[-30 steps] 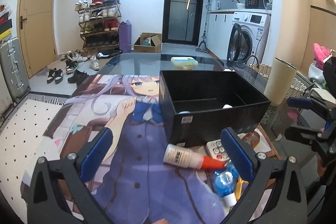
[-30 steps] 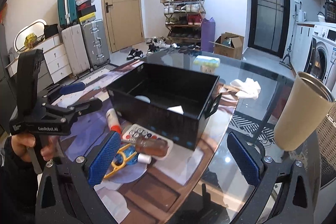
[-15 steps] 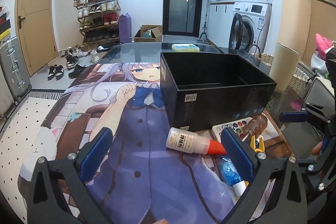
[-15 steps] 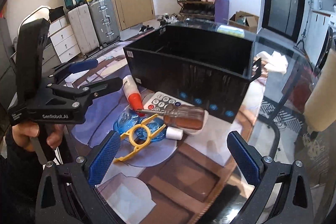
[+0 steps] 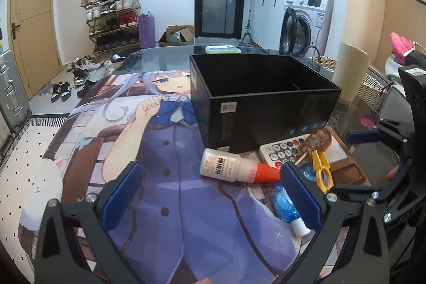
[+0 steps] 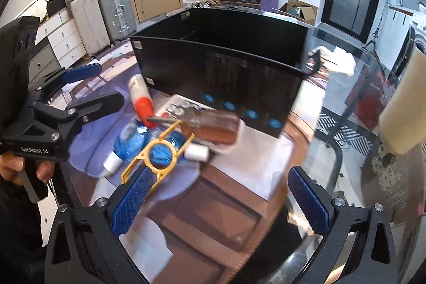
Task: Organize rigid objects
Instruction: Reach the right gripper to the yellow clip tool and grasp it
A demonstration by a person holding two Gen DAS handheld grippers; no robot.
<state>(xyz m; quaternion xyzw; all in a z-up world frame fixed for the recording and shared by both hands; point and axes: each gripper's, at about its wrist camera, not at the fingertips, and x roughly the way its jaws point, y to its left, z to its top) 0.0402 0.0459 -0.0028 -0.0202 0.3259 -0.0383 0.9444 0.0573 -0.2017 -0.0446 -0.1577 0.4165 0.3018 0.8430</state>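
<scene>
both grippers, left gripper (image 5: 210, 193) and right gripper (image 6: 221, 196), have fingers spread wide, holding nothing. just ahead, a glue bottle (image 5: 229, 168), remote control (image 5: 282, 151), screwdriver (image 6: 202, 123), yellow clip (image 6: 159, 153) and blue bottle (image 6: 127, 145) lie clustered on the worktop beside the black box (image 5: 266, 105); all await sorting.

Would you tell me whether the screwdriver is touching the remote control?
Touching: the right wrist view shows the screwdriver lying across the remote control.
</scene>
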